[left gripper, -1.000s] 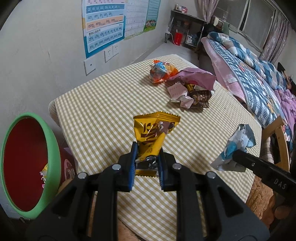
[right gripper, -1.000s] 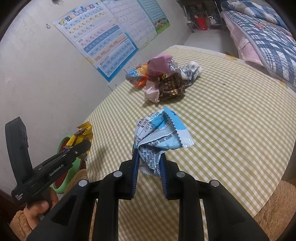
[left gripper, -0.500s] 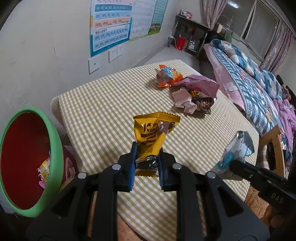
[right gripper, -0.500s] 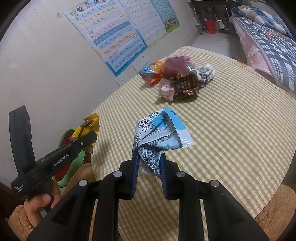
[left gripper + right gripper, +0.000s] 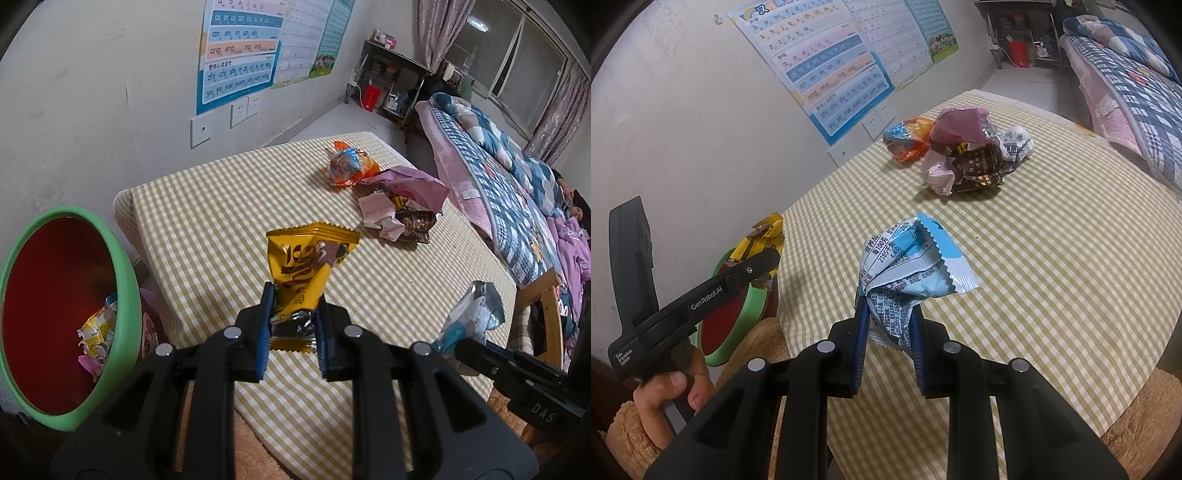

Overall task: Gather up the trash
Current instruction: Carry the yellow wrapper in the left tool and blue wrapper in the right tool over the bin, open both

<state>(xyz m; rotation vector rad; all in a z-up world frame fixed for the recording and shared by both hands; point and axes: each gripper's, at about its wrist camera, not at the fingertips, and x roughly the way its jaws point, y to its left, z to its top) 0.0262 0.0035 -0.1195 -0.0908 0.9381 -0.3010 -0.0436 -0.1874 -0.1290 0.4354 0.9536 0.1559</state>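
Observation:
My left gripper (image 5: 291, 325) is shut on a yellow snack wrapper (image 5: 306, 262), held above the near edge of the checked table (image 5: 207, 229). My right gripper (image 5: 888, 332) is shut on a crumpled blue-and-white wrapper (image 5: 908, 266); it also shows in the left wrist view (image 5: 471, 317). A green bin with a red inside (image 5: 55, 314) stands low at the left, beside the table, with some wrappers in it. A pile of wrappers (image 5: 399, 206) and an orange wrapper (image 5: 349, 168) lie at the far side of the table. The left gripper with the yellow wrapper (image 5: 761, 240) shows over the bin (image 5: 738, 314) in the right wrist view.
A wall with posters (image 5: 240, 55) and sockets runs along the table's left side. A bed with a patterned quilt (image 5: 509, 177) lies to the right. A wooden chair back (image 5: 550, 295) stands at the table's right edge. A brown plush surface (image 5: 1137, 424) lies below the near edge.
Both grippers have drawn back from the table and shifted left toward the bin, each still holding its wrapper. The bin shows more of its inside now.

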